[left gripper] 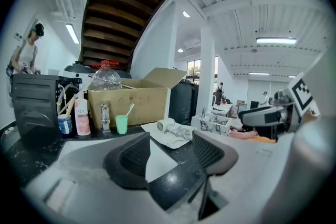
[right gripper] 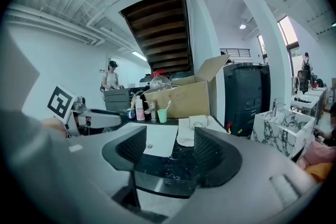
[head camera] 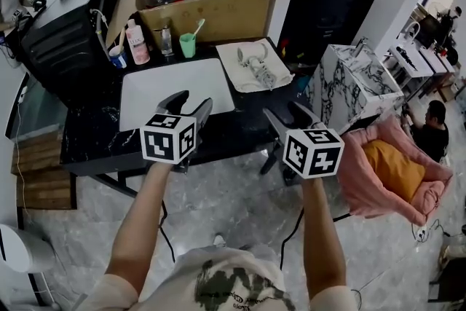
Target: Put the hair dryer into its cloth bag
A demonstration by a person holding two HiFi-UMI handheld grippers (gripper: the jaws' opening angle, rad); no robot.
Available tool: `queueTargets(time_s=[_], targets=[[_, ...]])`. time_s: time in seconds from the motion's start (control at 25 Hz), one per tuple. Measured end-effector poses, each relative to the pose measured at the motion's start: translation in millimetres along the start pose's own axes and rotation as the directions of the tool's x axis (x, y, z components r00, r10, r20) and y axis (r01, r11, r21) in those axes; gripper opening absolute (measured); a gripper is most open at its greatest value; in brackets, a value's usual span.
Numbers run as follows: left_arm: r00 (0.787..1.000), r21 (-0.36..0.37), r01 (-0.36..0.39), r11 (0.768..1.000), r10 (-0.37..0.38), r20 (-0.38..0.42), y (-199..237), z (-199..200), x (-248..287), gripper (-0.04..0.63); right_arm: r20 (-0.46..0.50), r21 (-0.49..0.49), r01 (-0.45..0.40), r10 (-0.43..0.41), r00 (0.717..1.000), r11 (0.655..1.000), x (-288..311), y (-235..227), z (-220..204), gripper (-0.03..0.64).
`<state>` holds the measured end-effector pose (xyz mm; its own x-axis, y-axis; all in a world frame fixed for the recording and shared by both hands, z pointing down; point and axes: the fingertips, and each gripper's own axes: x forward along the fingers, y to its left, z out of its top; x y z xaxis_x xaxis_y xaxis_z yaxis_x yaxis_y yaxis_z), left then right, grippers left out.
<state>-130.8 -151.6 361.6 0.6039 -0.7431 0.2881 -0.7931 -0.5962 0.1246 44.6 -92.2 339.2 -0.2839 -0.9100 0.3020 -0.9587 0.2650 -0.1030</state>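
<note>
The hair dryer (head camera: 256, 63) lies on its white cloth bag (head camera: 234, 76), spread flat on the black counter (head camera: 95, 138) to the right of the white basin. The dryer (left gripper: 167, 125) and the bag (left gripper: 164, 138) also show in the left gripper view, and the dryer (right gripper: 198, 121) on the bag (right gripper: 185, 136) in the right gripper view. My left gripper (head camera: 191, 104) (left gripper: 170, 153) hangs open over the counter's front edge with nothing between its jaws. My right gripper (head camera: 282, 113) (right gripper: 165, 152) is beside it, open and empty too. Both stand well short of the dryer.
A white basin (head camera: 175, 91) is set in the counter in front of the left gripper. Behind it are a pink bottle (head camera: 136, 42), a tap (head camera: 166, 40), a green cup (head camera: 188, 44) and an open cardboard box (head camera: 218, 7). A marble cabinet (head camera: 353, 80) and a pink pet bed (head camera: 393, 171) stand at the right.
</note>
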Motion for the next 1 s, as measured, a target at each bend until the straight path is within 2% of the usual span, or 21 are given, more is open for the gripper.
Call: queueTargets(time_s=[0.32,0.64,1.0], targets=[[1.0,0.003,0.01,1.0,-0.01,-0.017,2.0,-2.1,35.4,0.253,-0.039,-0.016,0.001,-0.002,0.999,1.0,36.2,-22.8,-2.7,0.282],[1.0,0.008,-0.01,1.0,0.01,-0.02,10.5,3.9,90.0,0.253,-0.12,-0.043,-0.032,0.027,0.992,0.999,103.0,-63.3,-5.8,0.281],[0.996,0.007,-0.048,0.999,0.048,-0.073,23.8,5.8,150.8,0.253,-0.269,-0.04,-0.091,0.077,0.96,0.995,188.9,-106.8,-18.5,0.298]])
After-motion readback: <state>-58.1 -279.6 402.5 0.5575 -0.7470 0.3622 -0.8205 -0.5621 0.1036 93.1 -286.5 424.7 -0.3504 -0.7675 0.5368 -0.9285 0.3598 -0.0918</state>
